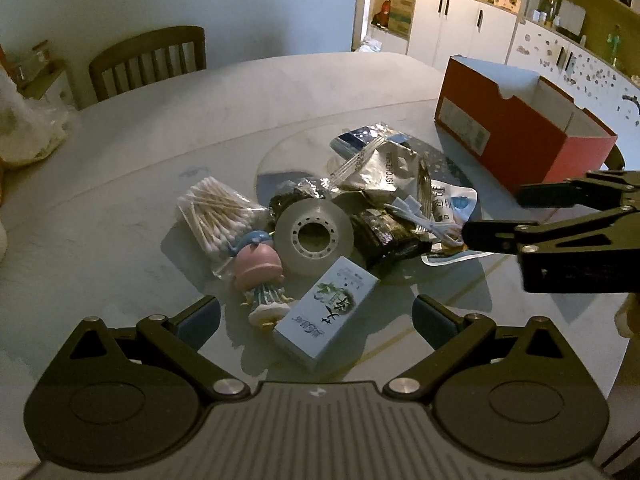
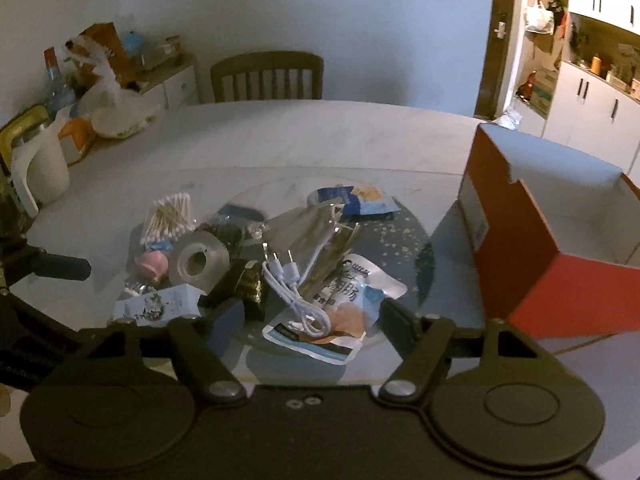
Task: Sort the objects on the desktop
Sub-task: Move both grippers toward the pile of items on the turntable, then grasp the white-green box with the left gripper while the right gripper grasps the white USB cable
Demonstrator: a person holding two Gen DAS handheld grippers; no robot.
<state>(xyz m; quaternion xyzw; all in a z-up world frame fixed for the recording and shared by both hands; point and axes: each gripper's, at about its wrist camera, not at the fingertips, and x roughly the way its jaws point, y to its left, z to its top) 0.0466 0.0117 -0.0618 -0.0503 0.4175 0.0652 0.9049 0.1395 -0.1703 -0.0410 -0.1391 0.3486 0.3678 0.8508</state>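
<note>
A pile lies on the glass turntable (image 1: 224, 264): a bag of cotton swabs (image 1: 216, 212), a tape roll (image 1: 314, 236), a pink-hatted figurine (image 1: 260, 272), a light-blue box (image 1: 328, 316), a black packet (image 1: 384, 236), silver foil bags (image 1: 384, 168), a white cable (image 1: 424, 222) and a white-blue snack packet (image 1: 452, 200). My left gripper (image 1: 316, 316) is open, its fingers on either side of the box and figurine. My right gripper (image 2: 314, 320) is open over the cable (image 2: 296, 296) and snack packet (image 2: 352, 300). An open red shoebox (image 2: 520, 240) stands to the right.
A wooden chair (image 2: 268, 76) stands at the table's far side. A white jug (image 2: 36, 168), bottles and bags crowd the far left of the table. White cabinets (image 1: 460, 20) line the room behind the shoebox (image 1: 520, 120).
</note>
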